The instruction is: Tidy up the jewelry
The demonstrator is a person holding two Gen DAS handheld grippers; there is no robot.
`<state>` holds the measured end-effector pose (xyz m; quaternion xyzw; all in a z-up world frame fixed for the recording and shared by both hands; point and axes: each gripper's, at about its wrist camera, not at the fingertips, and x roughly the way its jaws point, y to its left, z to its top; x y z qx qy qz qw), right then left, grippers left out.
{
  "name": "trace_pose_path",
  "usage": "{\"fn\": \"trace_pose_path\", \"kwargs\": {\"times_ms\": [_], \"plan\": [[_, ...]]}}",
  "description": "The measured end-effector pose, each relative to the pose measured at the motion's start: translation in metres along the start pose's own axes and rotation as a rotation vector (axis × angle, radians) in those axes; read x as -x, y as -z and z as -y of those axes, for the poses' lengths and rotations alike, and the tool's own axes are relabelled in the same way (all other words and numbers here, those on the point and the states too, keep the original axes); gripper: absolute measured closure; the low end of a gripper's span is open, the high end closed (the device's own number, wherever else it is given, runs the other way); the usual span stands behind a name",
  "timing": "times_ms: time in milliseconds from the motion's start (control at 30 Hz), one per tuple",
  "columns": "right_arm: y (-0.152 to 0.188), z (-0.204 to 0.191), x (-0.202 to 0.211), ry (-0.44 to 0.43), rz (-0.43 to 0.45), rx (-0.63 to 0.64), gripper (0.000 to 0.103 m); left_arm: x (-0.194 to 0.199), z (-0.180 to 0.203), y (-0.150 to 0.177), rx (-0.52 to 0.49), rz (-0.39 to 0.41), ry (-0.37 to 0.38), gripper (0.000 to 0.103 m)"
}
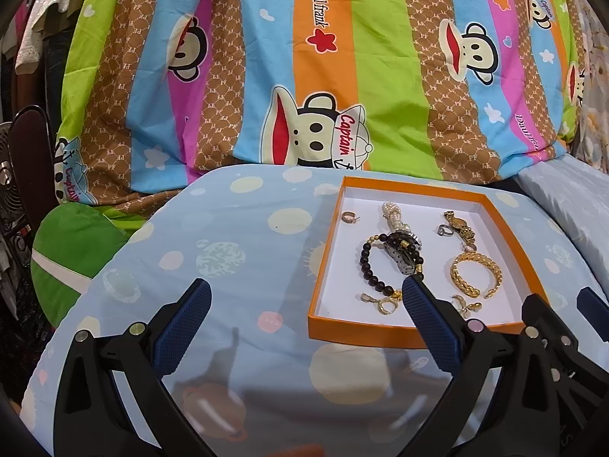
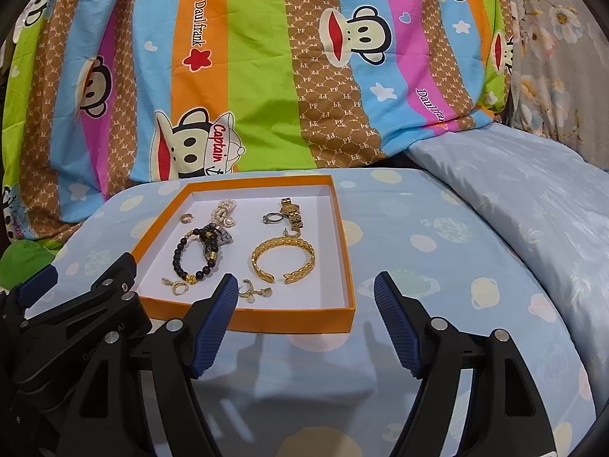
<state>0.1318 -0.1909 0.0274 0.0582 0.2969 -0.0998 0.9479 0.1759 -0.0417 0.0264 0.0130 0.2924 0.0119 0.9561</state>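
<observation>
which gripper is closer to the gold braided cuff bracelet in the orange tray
Right. The right gripper hangs open just in front of the gold braided cuff bracelet; the left gripper sits open, further left.

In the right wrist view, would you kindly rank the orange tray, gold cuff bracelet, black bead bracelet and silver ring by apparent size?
1. orange tray
2. gold cuff bracelet
3. black bead bracelet, only slightly smaller than the cuff
4. silver ring

My claws are matt black plastic with bumpy blue pads (image 2: 213, 327). The orange box (image 1: 380, 325) looks like smooth card, white inside. The gold bracelet (image 2: 283, 261) is shiny metal. The dark beads (image 1: 371, 266) are glossy. The table cover (image 1: 228, 259) is soft cloth.
</observation>
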Motion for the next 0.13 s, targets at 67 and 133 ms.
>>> {"fn": "trace_pose_path", "kwargs": {"times_ms": [67,133], "plan": [[-0.0006,0.0009,0.0004,0.003,0.004,-0.004,0.027,0.0008,-0.0005,-0.0003,0.005,0.005,0.002,0.005],[-0.0001,0.0014,-0.0002,0.002,0.004,-0.008,0.027,0.0014,-0.0006,-0.0005,0.006,0.01,0.002,0.005]]}}
